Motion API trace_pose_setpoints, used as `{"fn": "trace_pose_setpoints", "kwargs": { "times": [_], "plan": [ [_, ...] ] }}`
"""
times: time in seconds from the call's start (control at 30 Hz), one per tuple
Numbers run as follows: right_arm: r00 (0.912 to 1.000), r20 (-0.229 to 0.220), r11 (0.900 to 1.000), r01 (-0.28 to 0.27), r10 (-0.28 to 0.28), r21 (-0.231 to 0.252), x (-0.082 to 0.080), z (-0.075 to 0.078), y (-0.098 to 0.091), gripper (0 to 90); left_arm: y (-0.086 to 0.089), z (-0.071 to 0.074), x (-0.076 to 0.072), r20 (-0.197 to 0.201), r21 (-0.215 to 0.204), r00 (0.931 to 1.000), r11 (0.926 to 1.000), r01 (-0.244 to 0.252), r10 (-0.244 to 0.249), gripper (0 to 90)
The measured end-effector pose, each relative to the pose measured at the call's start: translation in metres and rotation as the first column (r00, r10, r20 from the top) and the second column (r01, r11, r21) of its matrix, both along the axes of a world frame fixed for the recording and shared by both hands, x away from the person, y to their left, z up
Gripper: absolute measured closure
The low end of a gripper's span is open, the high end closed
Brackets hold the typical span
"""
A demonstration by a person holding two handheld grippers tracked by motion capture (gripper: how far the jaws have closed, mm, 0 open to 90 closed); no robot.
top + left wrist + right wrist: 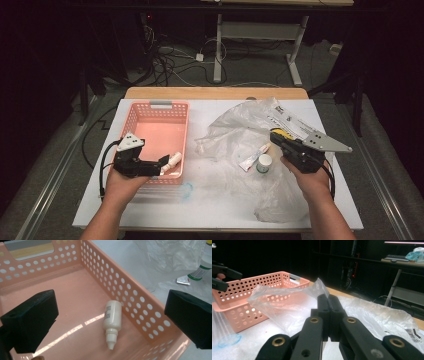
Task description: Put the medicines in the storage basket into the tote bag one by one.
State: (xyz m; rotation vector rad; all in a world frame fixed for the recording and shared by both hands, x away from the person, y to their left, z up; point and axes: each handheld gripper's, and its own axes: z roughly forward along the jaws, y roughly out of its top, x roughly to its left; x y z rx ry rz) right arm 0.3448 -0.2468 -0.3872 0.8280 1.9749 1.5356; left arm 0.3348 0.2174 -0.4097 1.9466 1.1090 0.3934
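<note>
A small white dropper bottle [112, 317] lies on its side in the pink perforated basket [75, 293], near the right wall, nozzle towards me. My left gripper [163, 163] hovers at the basket's front right corner, open wide, with the black fingers [32, 320] apart on either side of the bottle and not touching it. My right gripper [328, 298] is shut on a fold of the clear plastic bag [287, 307] and holds that edge up off the table. The same gripper [275, 136] sits over the bag [235, 132] at the right.
A white tube [248, 161] and a small white bottle with a green label [264, 163] lie on the bag beside the basket [131, 120]. A printed sheet [287, 119] rests at the back right. A bluish round mark [186, 190] is on the white table top [210, 212].
</note>
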Motion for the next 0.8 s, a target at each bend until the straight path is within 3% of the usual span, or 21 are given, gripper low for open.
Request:
{"fn": "trace_pose_setpoints", "kwargs": {
  "times": [0.23, 0.4, 0.47, 0.6, 0.73, 0.8],
  "plan": [
    [1.0000, 0.001, 1.0000, 0.000, 0.000, -0.001, 0.000, 0.000, 0.000, 90.0, -0.014, 0.001, 0.028, -0.058, 0.082, 0.9975, 0.9956, 0.044, -0.039, 3.3],
    [1.0000, -0.001, 1.0000, 0.003, -0.003, 0.001, 0.001, 0.000, -0.001, 90.0, -0.020, -0.001, 0.045, -0.130, 0.126, 0.9902, 0.9897, 0.067, -0.050, 15.1],
    [1.0000, -0.003, 1.0000, 0.000, 0.000, -0.001, 0.001, -0.001, -0.001, 90.0, -0.022, -0.003, 0.054, -0.188, 0.136, 0.9812, 0.9882, 0.070, -0.044, 15.9],
    [1.0000, 0.000, 1.0000, -0.004, 0.004, -0.002, 0.001, -0.001, 0.000, 90.0, -0.028, -0.007, 0.067, -0.283, 0.185, 0.9577, 0.9768, 0.109, -0.053, 19.0],
    [1.0000, -0.002, 1.0000, -0.001, 0.001, 0.002, 0.001, -0.001, -0.001, 90.0, -0.036, -0.013, 0.076, -0.360, 0.227, 0.9302, 0.9605, 0.161, -0.071, 25.7],
    [1.0000, -0.001, 1.0000, -0.001, 0.001, 0.003, 0.001, -0.001, -0.002, 90.0, -0.040, -0.015, 0.078, -0.366, 0.232, 0.9272, 0.9576, 0.171, -0.077, 28.2]
  ]
}}
